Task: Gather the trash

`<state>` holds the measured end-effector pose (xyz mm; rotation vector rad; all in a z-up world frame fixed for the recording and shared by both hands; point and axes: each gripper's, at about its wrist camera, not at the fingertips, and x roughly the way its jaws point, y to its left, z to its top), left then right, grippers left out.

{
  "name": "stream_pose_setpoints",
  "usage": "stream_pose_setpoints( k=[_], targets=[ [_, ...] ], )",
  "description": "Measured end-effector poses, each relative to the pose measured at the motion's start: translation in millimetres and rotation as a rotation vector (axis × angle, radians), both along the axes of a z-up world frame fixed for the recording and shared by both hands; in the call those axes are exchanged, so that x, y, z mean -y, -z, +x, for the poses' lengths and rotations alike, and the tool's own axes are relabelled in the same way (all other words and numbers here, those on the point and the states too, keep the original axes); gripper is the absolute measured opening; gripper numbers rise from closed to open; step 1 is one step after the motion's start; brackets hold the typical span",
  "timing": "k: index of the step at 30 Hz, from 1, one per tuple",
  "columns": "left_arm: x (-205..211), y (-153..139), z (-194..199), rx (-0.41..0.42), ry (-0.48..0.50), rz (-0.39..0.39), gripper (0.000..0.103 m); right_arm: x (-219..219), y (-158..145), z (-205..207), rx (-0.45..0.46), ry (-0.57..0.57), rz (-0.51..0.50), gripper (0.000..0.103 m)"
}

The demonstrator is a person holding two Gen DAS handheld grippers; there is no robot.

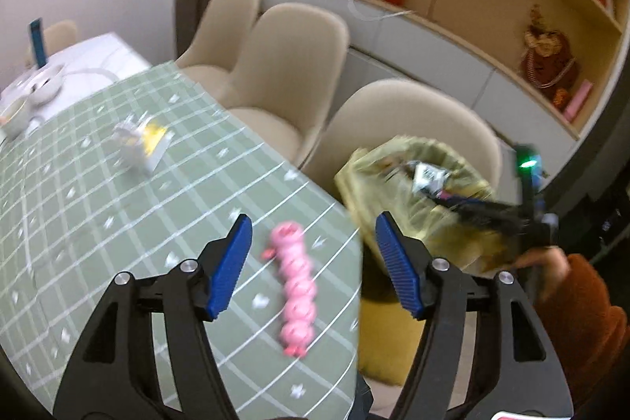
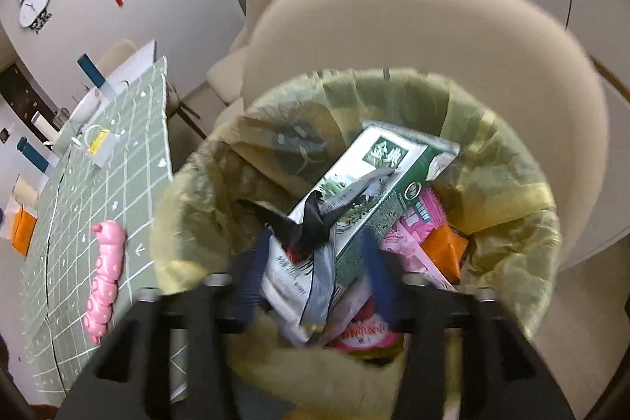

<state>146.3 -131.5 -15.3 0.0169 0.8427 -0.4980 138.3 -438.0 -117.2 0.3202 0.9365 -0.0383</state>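
Observation:
A trash bin lined with a yellow-green bag (image 2: 508, 191) stands beside the table, also in the left wrist view (image 1: 378, 184). It holds a green carton (image 2: 378, 184), pink and orange wrappers (image 2: 417, 227) and a silver-black snack wrapper (image 2: 299, 262). My right gripper (image 2: 311, 274) hovers over the bin with its jaws apart, the silver-black wrapper lying between them. My left gripper (image 1: 311, 262) is open above the table edge, over a pink caterpillar toy (image 1: 295, 282). A crumpled white and yellow wrapper (image 1: 141, 140) lies farther on the table.
The table has a green checked cloth (image 1: 98, 223). Beige chairs (image 1: 291, 73) stand along its far side, one right behind the bin (image 2: 433, 26). White bowls (image 1: 43, 89) and a blue box (image 1: 37, 42) sit at the far end. Shelves with figurines (image 1: 547, 58) line the wall.

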Motion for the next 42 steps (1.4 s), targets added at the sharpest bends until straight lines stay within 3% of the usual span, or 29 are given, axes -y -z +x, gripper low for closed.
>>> stream_pose_setpoints(
  k=[4,12,15,21,31,42],
  targets=[
    [-2,6,-14,-0.005,-0.051,0.013,0.069,-11,-34,-30,0.091,0.016,-0.064,0.052],
    [-6,11,-67,0.084,-0.084,0.079,0.071,-57,-85,-112,0.247,-0.004,-0.038,0.052],
    [-11,4,-86,0.130,-0.074,0.088,0.071,-84,-90,-138,0.262,0.009,-0.028,0.052],
    [-29,-12,-143,0.265,-0.007,0.131,0.071,-146,-98,-197,0.285,0.046,-0.108,0.052],
    [-81,-21,-219,0.301,-0.062,0.134,0.071,-226,-117,-287,0.355,0.071,-0.167,0.052],
    [-115,-27,-253,0.303,-0.074,0.097,0.071,-261,-122,-322,0.371,0.087,-0.192,0.052]
  ],
)
